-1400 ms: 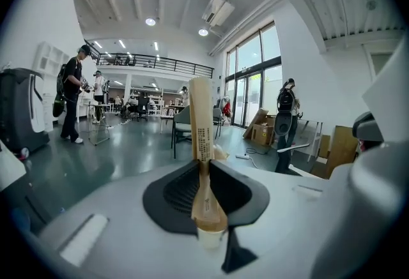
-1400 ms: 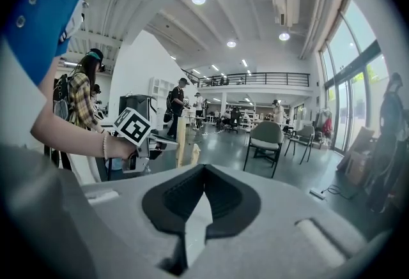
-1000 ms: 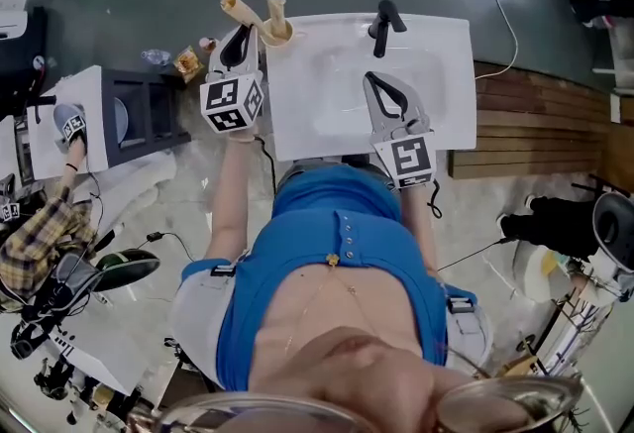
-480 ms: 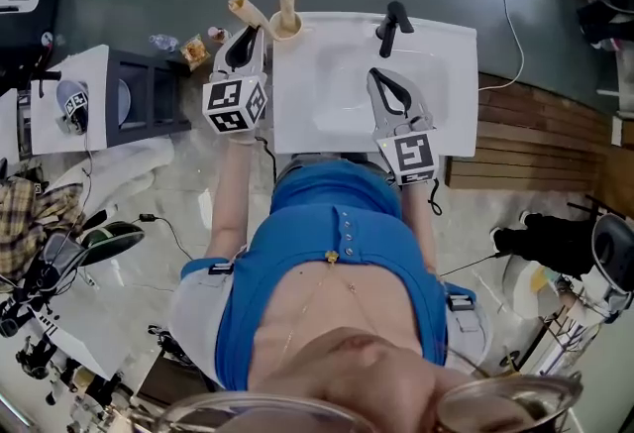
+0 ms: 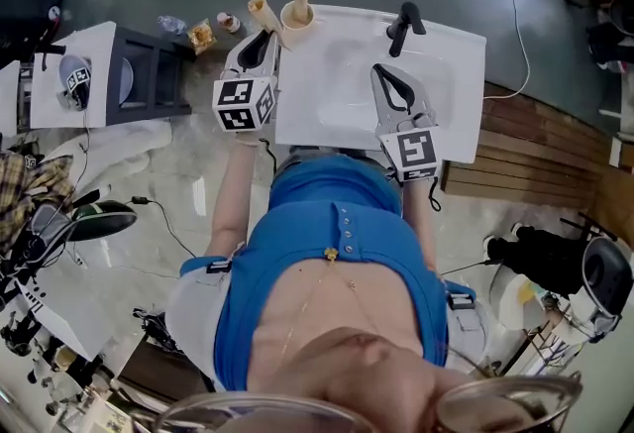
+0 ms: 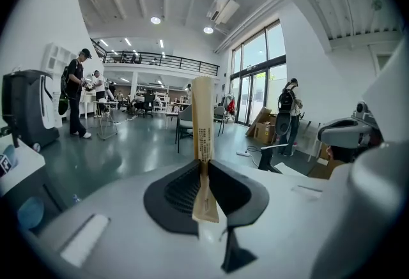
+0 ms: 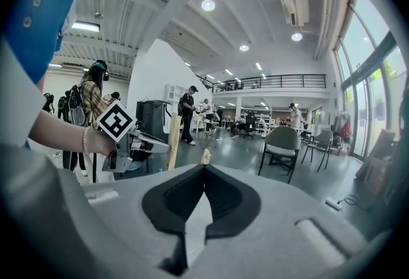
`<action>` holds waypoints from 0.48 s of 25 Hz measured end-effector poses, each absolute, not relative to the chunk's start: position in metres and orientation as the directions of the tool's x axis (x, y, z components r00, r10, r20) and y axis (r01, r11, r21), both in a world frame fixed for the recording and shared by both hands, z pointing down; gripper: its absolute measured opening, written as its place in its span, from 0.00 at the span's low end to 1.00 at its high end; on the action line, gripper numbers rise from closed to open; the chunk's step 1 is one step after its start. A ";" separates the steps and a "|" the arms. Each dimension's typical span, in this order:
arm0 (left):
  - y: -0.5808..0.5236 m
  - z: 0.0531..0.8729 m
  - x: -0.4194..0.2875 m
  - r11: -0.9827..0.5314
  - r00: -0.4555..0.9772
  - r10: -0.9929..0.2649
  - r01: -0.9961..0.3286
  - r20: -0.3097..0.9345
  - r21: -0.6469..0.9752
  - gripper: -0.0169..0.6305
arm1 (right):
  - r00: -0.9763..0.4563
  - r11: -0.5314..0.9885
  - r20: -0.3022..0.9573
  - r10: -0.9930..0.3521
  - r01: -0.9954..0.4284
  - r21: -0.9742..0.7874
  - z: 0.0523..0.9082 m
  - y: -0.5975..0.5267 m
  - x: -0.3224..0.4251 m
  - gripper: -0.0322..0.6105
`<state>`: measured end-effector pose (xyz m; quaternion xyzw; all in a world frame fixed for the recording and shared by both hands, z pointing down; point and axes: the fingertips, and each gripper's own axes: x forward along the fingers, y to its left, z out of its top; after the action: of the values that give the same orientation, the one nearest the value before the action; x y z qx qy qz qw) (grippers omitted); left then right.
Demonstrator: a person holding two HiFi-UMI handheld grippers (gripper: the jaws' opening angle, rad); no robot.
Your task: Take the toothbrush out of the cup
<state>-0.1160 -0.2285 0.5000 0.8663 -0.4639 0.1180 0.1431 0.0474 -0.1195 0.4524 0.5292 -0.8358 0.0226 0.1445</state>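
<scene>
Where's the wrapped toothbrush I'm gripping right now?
In the head view the toothbrush is at the back left corner of the sink, pinched in the left tongs and leaning just left of the cup.

The white sink (image 5: 451,114) carries a black faucet (image 5: 406,23) and, at one corner, a cup (image 5: 296,19).

Paper-wrapped toothbrush (image 6: 203,143), smooth white sink (image 5: 451,84)

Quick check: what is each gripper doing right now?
Left gripper: shut on the wrapped toothbrush.
Right gripper: shut, holding nothing.
</scene>
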 end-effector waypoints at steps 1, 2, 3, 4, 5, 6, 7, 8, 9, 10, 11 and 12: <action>-0.226 0.502 -0.116 -0.528 0.541 -0.768 -0.838 0.342 0.139 0.09 | -0.402 0.443 0.266 -0.876 -0.889 0.115 0.452 -0.120 0.046 0.05; -0.224 0.504 -0.117 -0.527 0.540 -0.766 -0.838 0.348 0.141 0.09 | -0.406 0.447 0.268 -0.874 -0.887 0.114 0.453 -0.119 0.045 0.05; -0.221 0.505 -0.117 -0.525 0.539 -0.764 -0.839 0.355 0.144 0.09 | -0.410 0.452 0.269 -0.871 -0.885 0.113 0.453 -0.119 0.044 0.05; -0.218 0.507 -0.117 -0.524 0.539 -0.761 -0.839 0.362 0.147 0.09 | -0.414 0.456 0.271 -0.869 -0.883 0.112 0.453 -0.118 0.043 0.05; -0.216 0.510 -0.117 -0.523 0.539 -0.757 -0.839 0.370 0.151 0.09 | -0.417 0.459 0.273 -0.867 -0.881 0.111 0.453 -0.118 0.042 0.05; -0.214 0.512 -0.117 -0.522 0.539 -0.753 -0.839 0.379 0.155 0.09 | -0.420 0.462 0.274 -0.865 -0.880 0.111 0.453 -0.118 0.041 0.05; -0.212 0.516 -0.118 -0.521 0.539 -0.748 -0.838 0.388 0.159 0.09 | -0.423 0.465 0.275 -0.864 -0.878 0.111 0.454 -0.119 0.040 0.05; -0.210 0.519 -0.118 -0.520 0.538 -0.743 -0.838 0.397 0.162 0.09 | -0.425 0.467 0.277 -0.862 -0.877 0.110 0.455 -0.119 0.040 0.05; -0.208 0.523 -0.118 -0.519 0.537 -0.738 -0.839 0.408 0.165 0.09 | -0.426 0.469 0.278 -0.861 -0.876 0.109 0.455 -0.120 0.039 0.05; -0.205 0.526 -0.119 -0.518 0.536 -0.733 -0.839 0.419 0.167 0.09 | -0.428 0.471 0.279 -0.860 -0.875 0.109 0.456 -0.120 0.039 0.05; -0.202 0.529 -0.119 -0.517 0.534 -0.727 -0.839 0.431 0.169 0.09 | -0.429 0.472 0.280 -0.859 -0.875 0.109 0.456 -0.119 0.039 0.05; -0.199 0.532 -0.120 -0.516 0.533 -0.722 -0.839 0.441 0.171 0.09 | -0.430 0.473 0.281 -0.858 -0.874 0.109 0.456 -0.119 0.038 0.05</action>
<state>-0.1195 -0.1993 0.5323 0.8559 -0.4559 0.1593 0.1850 0.0385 -0.1189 0.4562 0.5124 -0.8451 0.0267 0.1502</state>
